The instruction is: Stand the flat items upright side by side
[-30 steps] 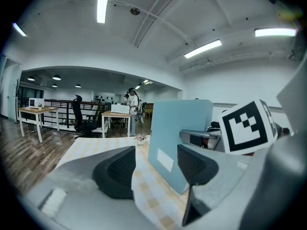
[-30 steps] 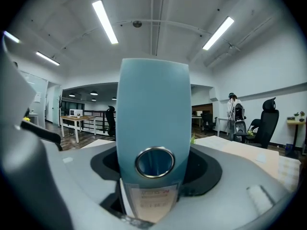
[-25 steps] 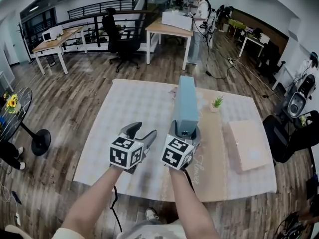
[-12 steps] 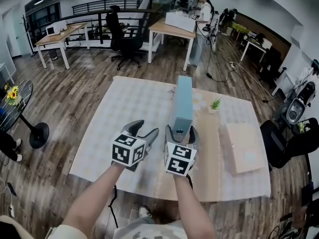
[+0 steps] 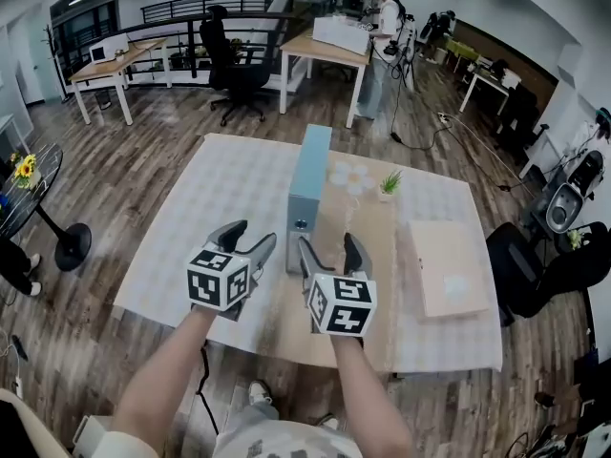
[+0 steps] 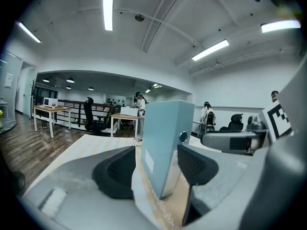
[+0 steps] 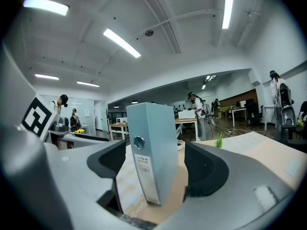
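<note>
Your right claw (image 5: 327, 246) hangs wide open at lower centre of the head view, gripping nothing. The pale blue binder (image 5: 309, 184) stands upright on the counter (image 5: 229, 194) just beyond its jaws, untouched. Your left claw (image 5: 250, 238) (also empty) gapes beside it. A flat tan item (image 5: 447, 267) lies at the frame's right, well apart.

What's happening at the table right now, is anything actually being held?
A person works two hand-held grippers over the table. A blue-grey binder stands upright on its own. The right gripper sits just short of it with its fingers apart, gripping nothing. The left gripper beside it is also open and empty. A flat beige item lies flat off to the right, not yet stood up.
</note>
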A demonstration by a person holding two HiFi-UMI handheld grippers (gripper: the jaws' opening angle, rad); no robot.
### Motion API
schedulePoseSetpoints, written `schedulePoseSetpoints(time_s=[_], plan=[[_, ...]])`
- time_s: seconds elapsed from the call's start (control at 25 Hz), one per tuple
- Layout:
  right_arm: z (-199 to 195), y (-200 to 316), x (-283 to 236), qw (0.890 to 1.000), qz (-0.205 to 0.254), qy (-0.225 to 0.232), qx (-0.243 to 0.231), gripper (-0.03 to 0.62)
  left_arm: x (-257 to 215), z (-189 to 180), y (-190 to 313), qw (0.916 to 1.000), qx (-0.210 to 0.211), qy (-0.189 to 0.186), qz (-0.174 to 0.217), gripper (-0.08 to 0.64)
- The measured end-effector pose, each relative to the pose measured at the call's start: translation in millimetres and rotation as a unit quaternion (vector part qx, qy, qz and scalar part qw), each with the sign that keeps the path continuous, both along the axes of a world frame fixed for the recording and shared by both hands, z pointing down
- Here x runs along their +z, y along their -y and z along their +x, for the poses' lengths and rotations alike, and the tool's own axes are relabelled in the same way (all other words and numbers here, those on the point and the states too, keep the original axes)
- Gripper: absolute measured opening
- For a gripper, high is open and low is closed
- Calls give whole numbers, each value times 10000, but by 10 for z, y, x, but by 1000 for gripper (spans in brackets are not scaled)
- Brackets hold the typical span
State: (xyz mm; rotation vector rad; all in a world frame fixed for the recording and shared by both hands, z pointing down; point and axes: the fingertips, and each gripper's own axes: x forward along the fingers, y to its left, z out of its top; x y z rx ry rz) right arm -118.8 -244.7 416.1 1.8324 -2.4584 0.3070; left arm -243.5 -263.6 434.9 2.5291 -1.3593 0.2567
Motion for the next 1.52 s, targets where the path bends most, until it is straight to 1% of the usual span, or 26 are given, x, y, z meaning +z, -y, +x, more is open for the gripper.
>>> schedulePoseSetpoints(time_s=[0.16, 0.28, 0.52, 0.68, 0.92, 1.16, 1.36, 1.52], plan=[[392, -216, -8, 9998, -43, 72, -194, 380, 17, 277, -234, 9999, -123, 38, -5, 278], [733, -373, 2, 9994, -124, 69, -328, 380, 9, 570, -435, 9999, -111, 113, 13, 278], [1511, -701, 67, 9979, -380, 100, -523, 380, -53, 1331, -780, 9997, 106, 194, 82, 278], [2081, -863, 101, 9979, -486, 65, -424, 380, -67, 1882, -872, 9992, 347, 189, 72, 278], [2796, -820, 123, 9982, -562, -32, -220, 380, -73, 2677, -699, 9961, 855, 221, 85, 278], [3431, -557, 243, 9970, -759, -149, 30, 380, 83, 3437, -276, 9900, 1405, 114, -46, 278], [3929, -254, 290, 9943, -1022, -213, 211, 380, 277, 3832, 84, 9846, 1721, 8, -304, 278], [4314, -123, 355, 9906, -1330, -214, 218, 380, 441, 4051, 293, 9814, 1830, -12, -578, 278]])
